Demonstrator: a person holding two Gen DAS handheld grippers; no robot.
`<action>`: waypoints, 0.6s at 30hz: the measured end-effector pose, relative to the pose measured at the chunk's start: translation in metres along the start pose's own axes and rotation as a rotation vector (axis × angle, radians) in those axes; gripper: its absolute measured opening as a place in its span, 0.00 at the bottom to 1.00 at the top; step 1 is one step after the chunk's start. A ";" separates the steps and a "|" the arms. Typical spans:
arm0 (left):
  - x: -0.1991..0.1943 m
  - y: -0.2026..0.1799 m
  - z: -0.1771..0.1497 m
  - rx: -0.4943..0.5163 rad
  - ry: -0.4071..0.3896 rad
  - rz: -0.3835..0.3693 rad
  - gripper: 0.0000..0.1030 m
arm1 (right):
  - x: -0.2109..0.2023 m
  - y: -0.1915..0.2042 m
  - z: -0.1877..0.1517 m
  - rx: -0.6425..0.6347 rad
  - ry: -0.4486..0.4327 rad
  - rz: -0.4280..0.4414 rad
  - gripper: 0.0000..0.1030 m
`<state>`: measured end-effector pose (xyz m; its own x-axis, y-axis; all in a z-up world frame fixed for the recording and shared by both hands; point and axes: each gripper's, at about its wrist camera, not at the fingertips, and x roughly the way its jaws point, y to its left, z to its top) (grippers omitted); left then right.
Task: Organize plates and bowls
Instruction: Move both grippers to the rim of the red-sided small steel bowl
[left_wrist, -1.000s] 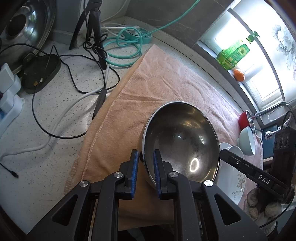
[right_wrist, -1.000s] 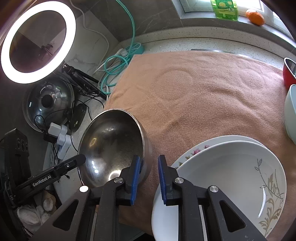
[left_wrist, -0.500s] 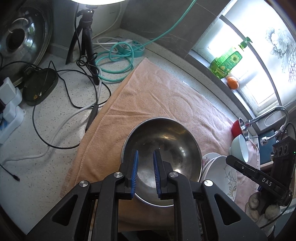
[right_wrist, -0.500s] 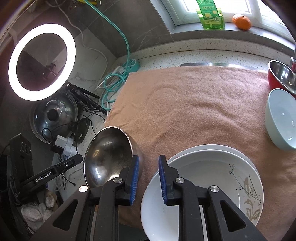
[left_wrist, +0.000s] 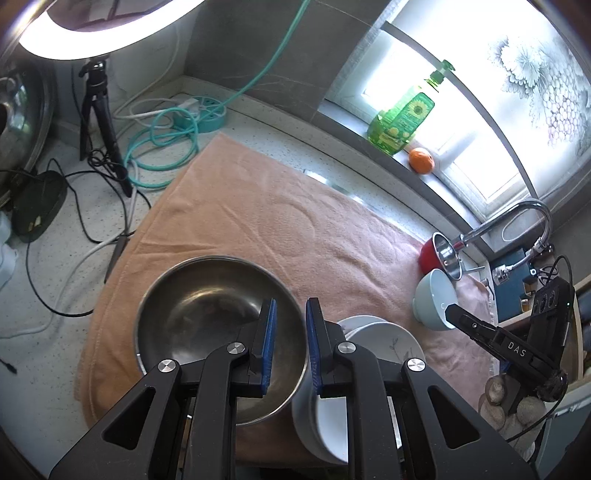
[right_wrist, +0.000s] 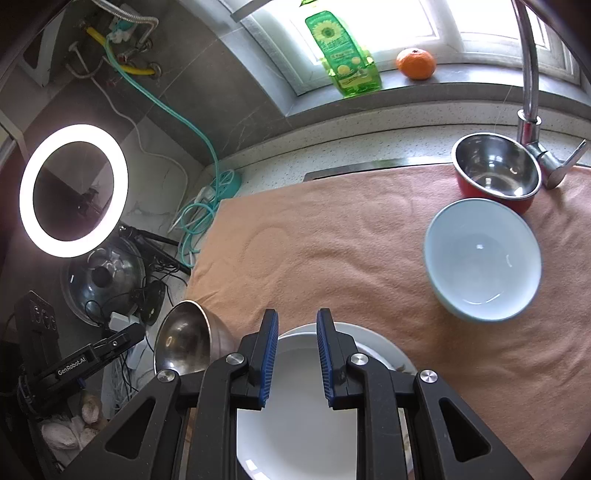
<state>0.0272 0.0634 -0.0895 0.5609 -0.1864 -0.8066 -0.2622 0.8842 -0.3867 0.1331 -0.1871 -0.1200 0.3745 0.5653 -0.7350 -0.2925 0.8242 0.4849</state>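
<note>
A large steel bowl (left_wrist: 207, 314) sits upright on the peach towel (left_wrist: 258, 206) at its near left; it also shows in the right wrist view (right_wrist: 184, 343). My left gripper (left_wrist: 290, 343) hovers over the bowl's right rim, jaws slightly apart, holding nothing. Two stacked white plates (right_wrist: 295, 406) lie to the bowl's right. My right gripper (right_wrist: 294, 354) hovers above the plates, jaws slightly apart and empty. A light blue bowl (right_wrist: 482, 258) and a red steel-lined bowl (right_wrist: 496, 170) stand at the towel's far right.
A faucet (right_wrist: 532, 92) rises behind the red bowl. A green soap bottle (right_wrist: 345, 55) and an orange (right_wrist: 415, 62) sit on the windowsill. A ring light (right_wrist: 72, 190), tripod, pot lid (right_wrist: 99, 277), power strips and tangled cables (left_wrist: 110, 173) crowd the counter left of the towel.
The left gripper let go of the steel bowl, which now sits flat on the towel, and drew back and up. The right gripper also rose, bringing the far bowls and sill into view.
</note>
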 end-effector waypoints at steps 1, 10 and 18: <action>0.003 -0.007 0.001 0.011 0.004 -0.009 0.14 | -0.004 -0.006 0.002 0.005 -0.010 -0.011 0.19; 0.041 -0.079 0.008 0.107 0.041 -0.095 0.14 | -0.043 -0.076 0.027 0.081 -0.095 -0.096 0.19; 0.081 -0.146 0.021 0.213 0.081 -0.138 0.14 | -0.061 -0.127 0.051 0.118 -0.140 -0.165 0.19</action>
<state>0.1270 -0.0719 -0.0891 0.5126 -0.3380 -0.7893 -0.0111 0.9166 -0.3997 0.1927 -0.3246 -0.1129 0.5293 0.4147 -0.7402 -0.1152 0.8994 0.4216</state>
